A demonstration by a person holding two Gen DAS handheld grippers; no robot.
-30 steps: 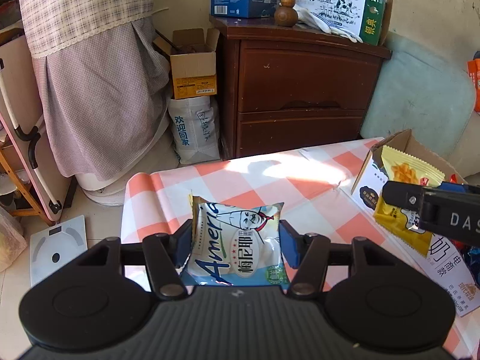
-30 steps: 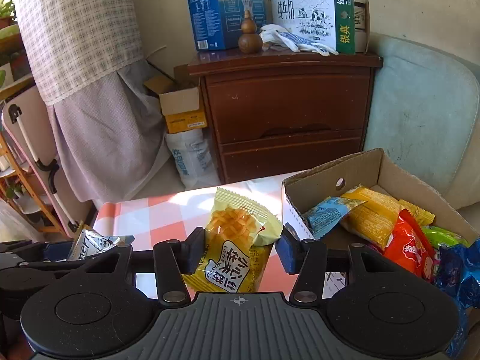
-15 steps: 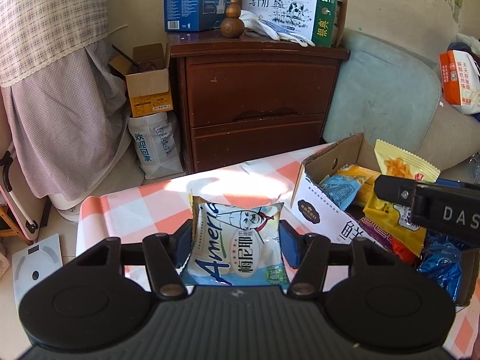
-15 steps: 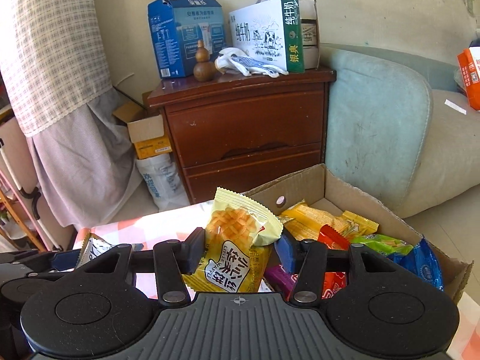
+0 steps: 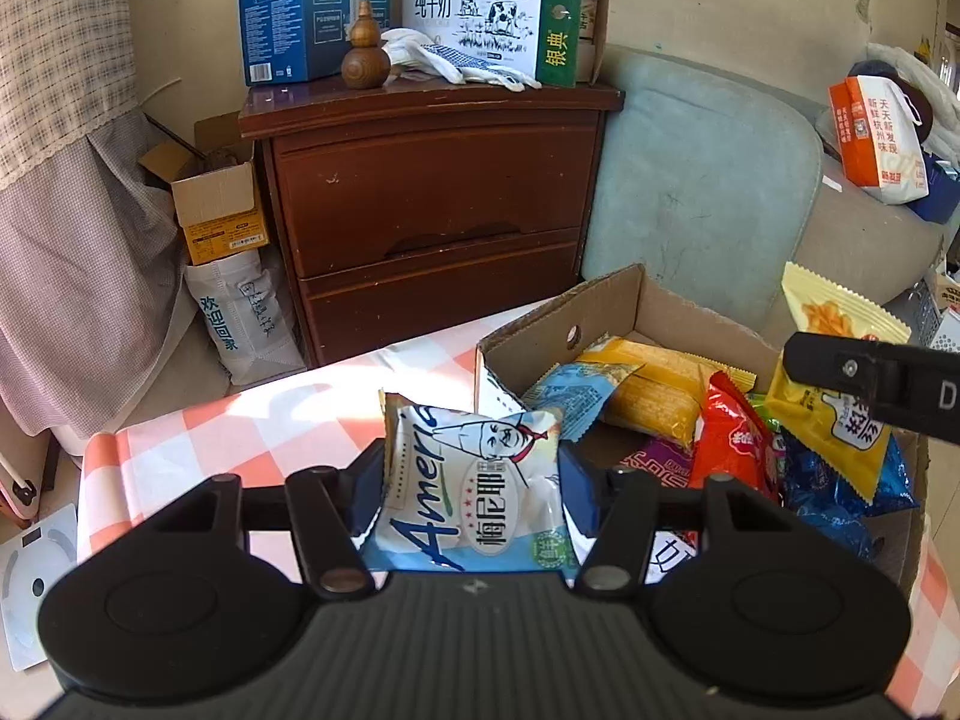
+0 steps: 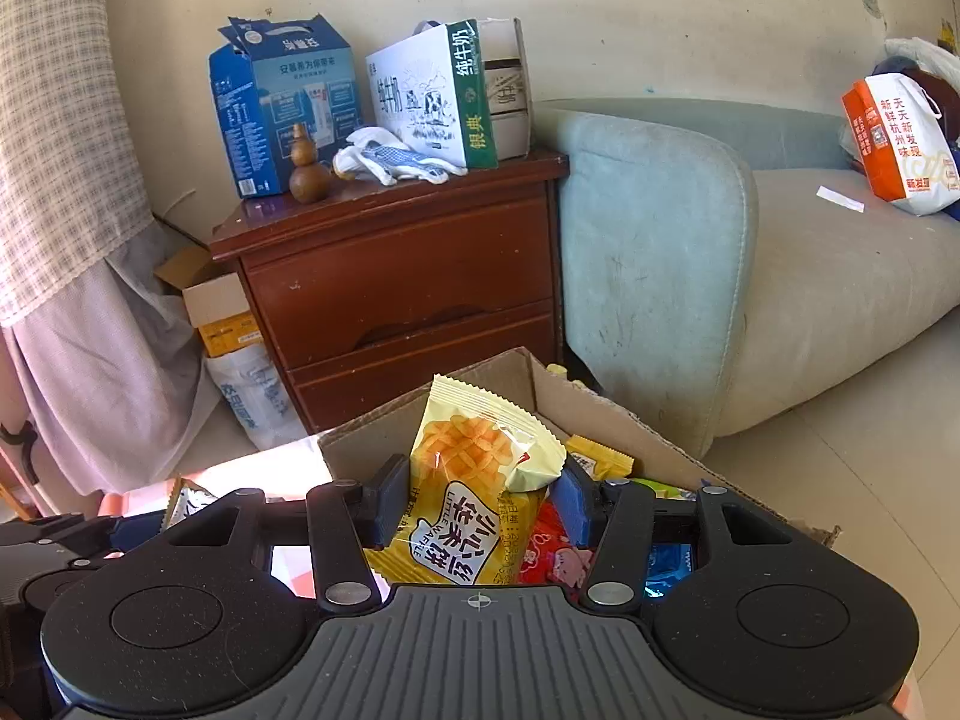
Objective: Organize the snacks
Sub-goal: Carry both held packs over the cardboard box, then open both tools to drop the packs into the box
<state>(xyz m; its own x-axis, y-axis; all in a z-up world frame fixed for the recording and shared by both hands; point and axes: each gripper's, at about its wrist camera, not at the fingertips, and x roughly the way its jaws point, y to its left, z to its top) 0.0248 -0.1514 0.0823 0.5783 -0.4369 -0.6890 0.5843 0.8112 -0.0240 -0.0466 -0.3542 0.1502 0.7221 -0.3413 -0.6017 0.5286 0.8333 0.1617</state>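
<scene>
My left gripper (image 5: pixel 474 480) is shut on a white and blue snack packet (image 5: pixel 474 492) and holds it above the checked tablecloth (image 5: pixel 198 450), just left of the cardboard box (image 5: pixel 600 300). My right gripper (image 6: pixel 477 501) is shut on a yellow waffle packet (image 6: pixel 474 480) and holds it over the cardboard box (image 6: pixel 474 384). The waffle packet also shows at the right of the left wrist view (image 5: pixel 834 414). The box holds several packets: a yellow one (image 5: pixel 648 384), a light blue one (image 5: pixel 576 396), a red one (image 5: pixel 732 438) and a dark blue one (image 5: pixel 840 498).
A brown drawer cabinet (image 5: pixel 432 210) stands behind the table with milk cartons (image 5: pixel 492 12) and a wooden gourd (image 5: pixel 366 54) on top. A pale green sofa (image 6: pixel 750 252) stands to the right. A small cardboard box (image 5: pixel 216 204) and a white sack (image 5: pixel 240 318) sit on the floor at the left.
Both grippers have moved to the right with their packets. The right one has gone from above the table to above the box; the left one has come up beside the box.
</scene>
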